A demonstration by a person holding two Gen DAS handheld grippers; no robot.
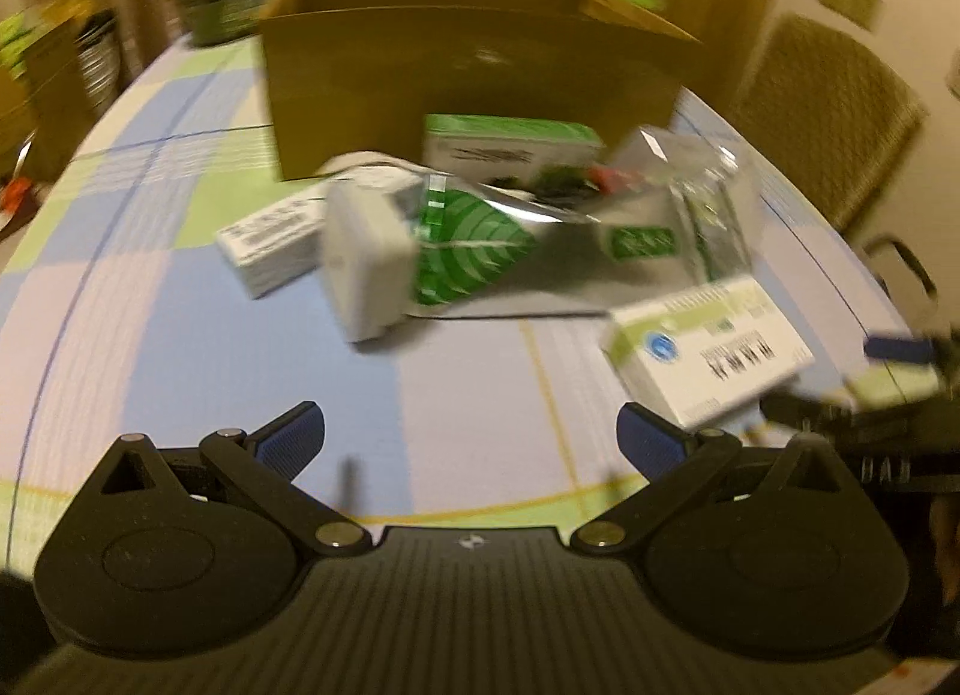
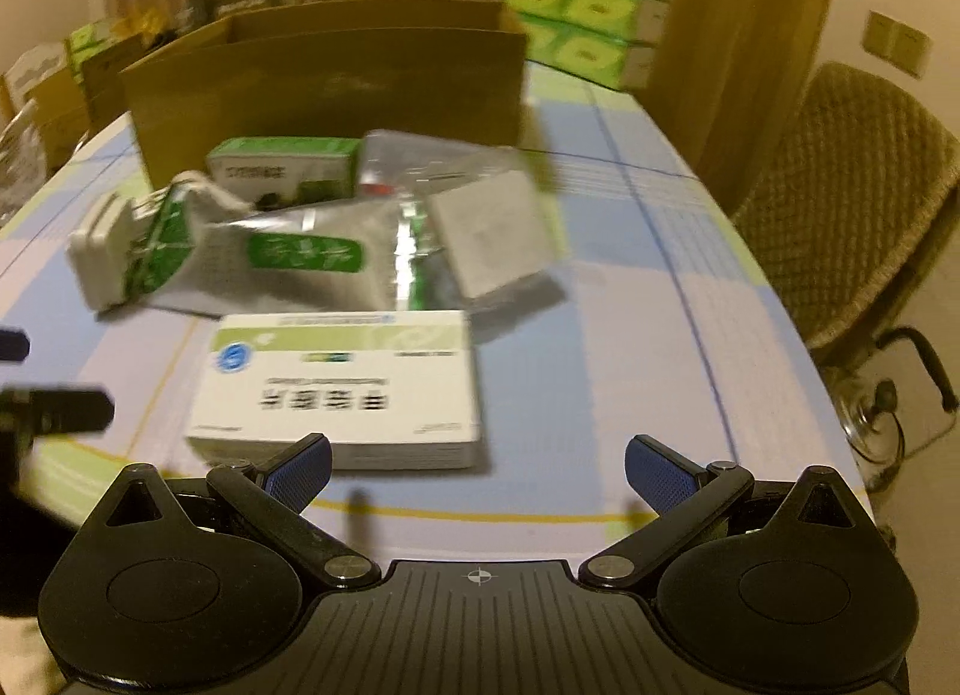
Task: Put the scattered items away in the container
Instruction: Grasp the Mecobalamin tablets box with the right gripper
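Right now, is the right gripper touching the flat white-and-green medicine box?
Cannot tell. In the right wrist view the right gripper's left pad overlaps the medicine box.

Both views carry a warm yellowish cast under dim indoor light; its source is out of frame. Motion blur is heavy in each: print on the white and green box (image 2: 342,386) is smeared and barely legible, and the silver foil pouch (image 1: 540,239) shows streaked glare. The cardboard box (image 1: 474,77) is soft at its edges. Short soft shadows lie on the tabletop (image 2: 630,335) beside the items. Fisheye distortion bows the tabletop lines and darkens the frame corners. The black gripper bodies in the foreground are noticeably sharper.
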